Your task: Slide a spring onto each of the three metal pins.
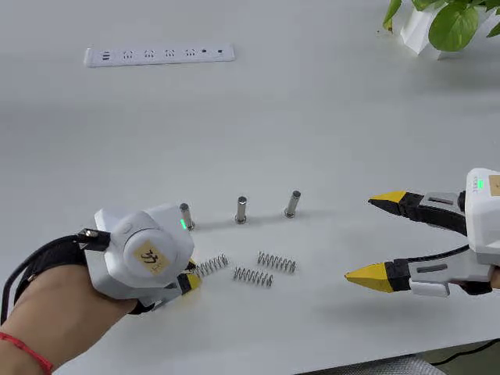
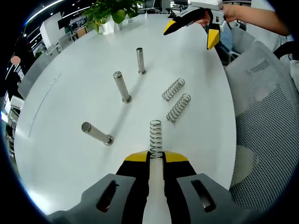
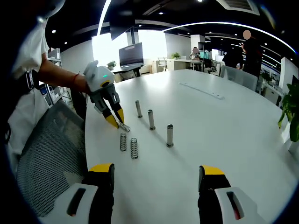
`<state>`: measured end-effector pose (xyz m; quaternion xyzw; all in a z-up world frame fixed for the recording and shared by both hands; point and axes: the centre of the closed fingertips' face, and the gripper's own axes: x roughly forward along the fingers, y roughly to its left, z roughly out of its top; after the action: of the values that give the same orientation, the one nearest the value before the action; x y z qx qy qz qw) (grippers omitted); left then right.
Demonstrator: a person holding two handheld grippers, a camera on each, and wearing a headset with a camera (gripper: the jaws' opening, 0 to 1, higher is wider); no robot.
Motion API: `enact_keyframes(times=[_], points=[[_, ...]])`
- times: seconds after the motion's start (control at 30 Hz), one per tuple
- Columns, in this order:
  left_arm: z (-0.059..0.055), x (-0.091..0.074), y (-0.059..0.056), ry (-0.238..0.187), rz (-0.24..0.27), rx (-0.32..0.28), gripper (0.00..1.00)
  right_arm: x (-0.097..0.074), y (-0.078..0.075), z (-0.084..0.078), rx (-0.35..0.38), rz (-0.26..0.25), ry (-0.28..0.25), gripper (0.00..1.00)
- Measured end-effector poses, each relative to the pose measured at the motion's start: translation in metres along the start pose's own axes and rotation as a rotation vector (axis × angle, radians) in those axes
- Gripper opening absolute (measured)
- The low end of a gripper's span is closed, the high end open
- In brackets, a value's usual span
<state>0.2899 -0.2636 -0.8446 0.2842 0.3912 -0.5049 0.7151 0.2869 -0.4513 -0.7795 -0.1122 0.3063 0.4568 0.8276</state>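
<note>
Head view puts the left tongs (image 1: pixel 190 279) nearest us, at seven o'clock on the white worktop (image 1: pixel 328 117). They are pinched closed on one end of a spring (image 1: pixel 212 266), which lies flat and points toward two o'clock. In the left gripper view we see the yellow tips (image 2: pixel 135 157) meeting around that spring's nearest coils.

Just past it, near the centre, the nearer loose spring (image 1: pixel 253 276) and the farther loose spring (image 1: pixel 276 262) lie flat side by side. They are apart from each other and from the gripped one.

At three o'clock the right tongs (image 1: pixel 359 238) are held above the worktop, jaws spread wide with nothing between them.

Beyond the springs we find the three metal pins upright in a row, all bare: the left pin (image 1: pixel 186 216), the middle pin (image 1: pixel 241 209) and the right pin (image 1: pixel 292 204).

Farther off, a power strip (image 1: pixel 159 55) lies at eleven o'clock, and a potted plant (image 1: pixel 445 19) sits at one o'clock.
</note>
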Motion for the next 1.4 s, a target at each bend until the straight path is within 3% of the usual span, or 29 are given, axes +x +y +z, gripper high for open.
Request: enact_keyframes(times=[0.33,0.77,1.1,1.33,1.4], points=[[-0.001,0.000,0.000,-0.010,-0.001,-0.001,0.07,0.001,0.002,-0.001,0.002,0.000,0.000,0.71],[0.000,-0.007,-0.003,-0.053,-0.016,-0.048,0.06,0.003,0.006,0.003,-0.001,0.011,0.000,0.71],[0.009,-0.025,-0.005,-0.124,-0.012,-0.068,0.06,0.001,0.010,0.014,-0.025,0.021,-0.004,0.71],[0.021,-0.043,-0.006,-0.198,-0.003,-0.083,0.06,0.000,0.016,0.030,-0.055,0.037,-0.016,0.69],[0.027,-0.049,-0.007,-0.236,-0.005,-0.100,0.06,0.001,0.019,0.036,-0.065,0.046,-0.021,0.69]])
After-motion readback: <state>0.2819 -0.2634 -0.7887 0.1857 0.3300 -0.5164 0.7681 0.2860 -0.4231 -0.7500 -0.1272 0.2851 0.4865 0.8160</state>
